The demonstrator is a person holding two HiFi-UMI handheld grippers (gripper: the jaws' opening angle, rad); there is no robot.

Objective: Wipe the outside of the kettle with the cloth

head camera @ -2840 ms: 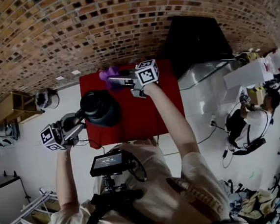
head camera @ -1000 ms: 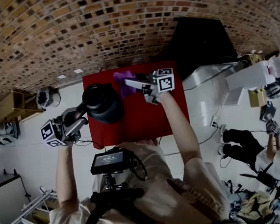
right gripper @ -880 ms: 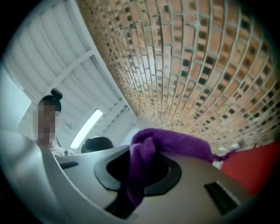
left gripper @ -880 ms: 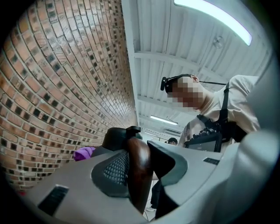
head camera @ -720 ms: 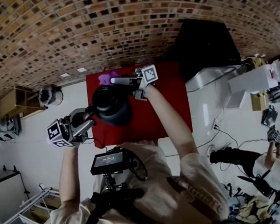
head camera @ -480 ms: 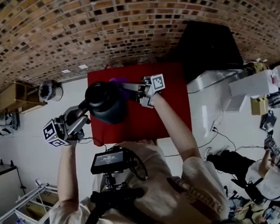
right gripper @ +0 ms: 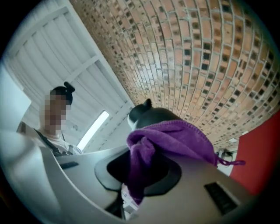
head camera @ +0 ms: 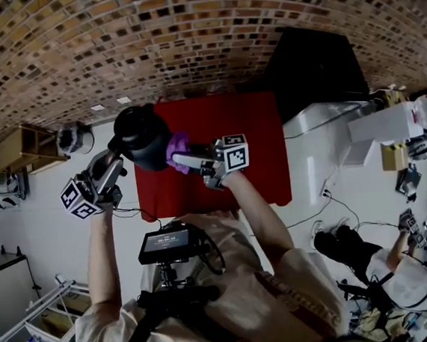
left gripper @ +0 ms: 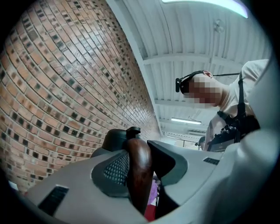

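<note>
While the left gripper (head camera: 107,171) clamps the kettle (head camera: 141,136) by its brown handle (left gripper: 139,175), lifted over the red table's (head camera: 234,149) far-left corner, the right gripper (head camera: 186,161), jaws pinched on the purple cloth (head camera: 176,146), sits just right of the kettle body, cloth seemingly touching it. Beyond, brick wall (head camera: 184,26); around, pale floor (head camera: 325,156).

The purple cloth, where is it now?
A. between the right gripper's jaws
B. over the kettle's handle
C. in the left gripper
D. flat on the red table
A: the right gripper view shows the purple cloth clamped by the right gripper, in front of the black kettle.
</note>
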